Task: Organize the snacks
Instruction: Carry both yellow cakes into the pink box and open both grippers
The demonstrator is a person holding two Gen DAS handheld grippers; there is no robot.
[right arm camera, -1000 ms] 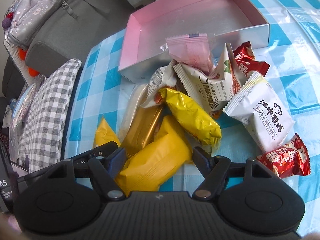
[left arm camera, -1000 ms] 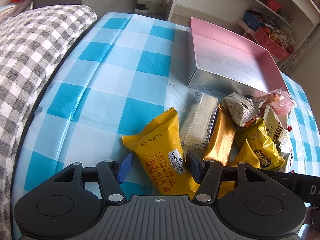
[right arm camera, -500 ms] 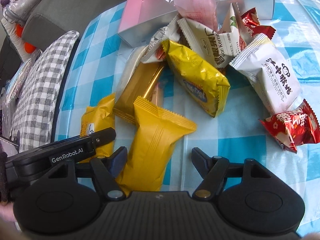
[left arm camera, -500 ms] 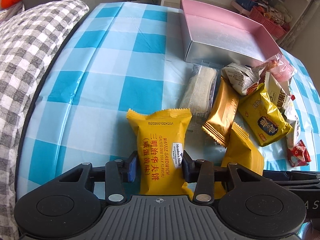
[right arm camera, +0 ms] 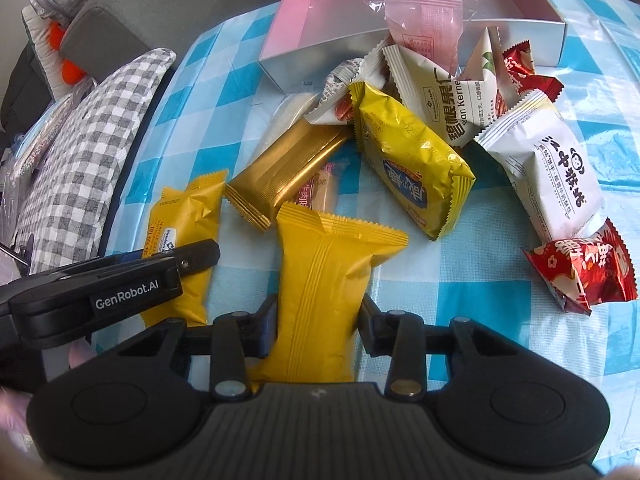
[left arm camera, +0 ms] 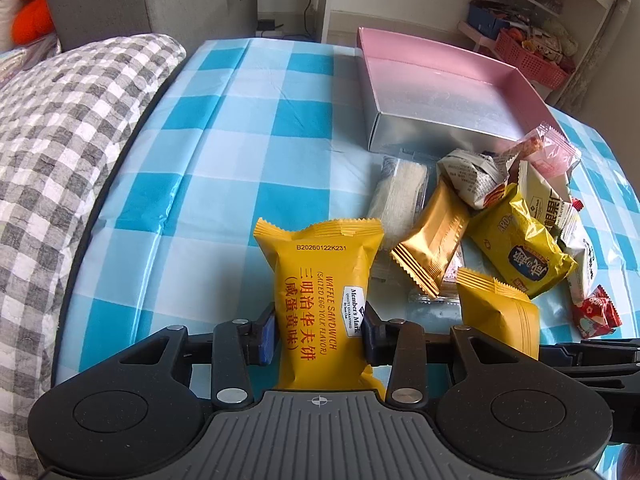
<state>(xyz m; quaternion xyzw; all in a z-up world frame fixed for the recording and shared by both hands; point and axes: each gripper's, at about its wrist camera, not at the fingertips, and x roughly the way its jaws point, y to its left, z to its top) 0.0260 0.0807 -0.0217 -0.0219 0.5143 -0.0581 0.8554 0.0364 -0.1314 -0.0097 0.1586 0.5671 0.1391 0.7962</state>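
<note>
My left gripper (left arm camera: 318,332) pinches a yellow waffle sandwich packet (left arm camera: 320,264), printed side up; its jaws are closing, pads pressed on both sides. My right gripper (right arm camera: 317,326) grips a plain yellow packet (right arm camera: 324,264), seam side up, jaws also closing on it. That packet shows in the left wrist view too (left arm camera: 496,312). The left gripper's arm (right arm camera: 120,280) lies beside the right one. Beyond them a heap of snacks includes a gold packet (right arm camera: 288,168), a shiny yellow one (right arm camera: 408,168) and a white one (right arm camera: 548,168). A pink box (left arm camera: 432,136) stands open behind the heap.
A blue-and-white checked cloth (left arm camera: 240,140) covers the table. A grey checked cushion (left arm camera: 60,160) lies along the table's left edge. A red packet (right arm camera: 580,272) lies at the right. A pink sachet (right arm camera: 424,20) leans on the box wall. Shelves with baskets (left arm camera: 528,52) stand behind.
Both grippers' jaws have closed onto their yellow packets, the right one within the last half second. The left packet now stands straighter between the fingers and a little farther from the heap.
</note>
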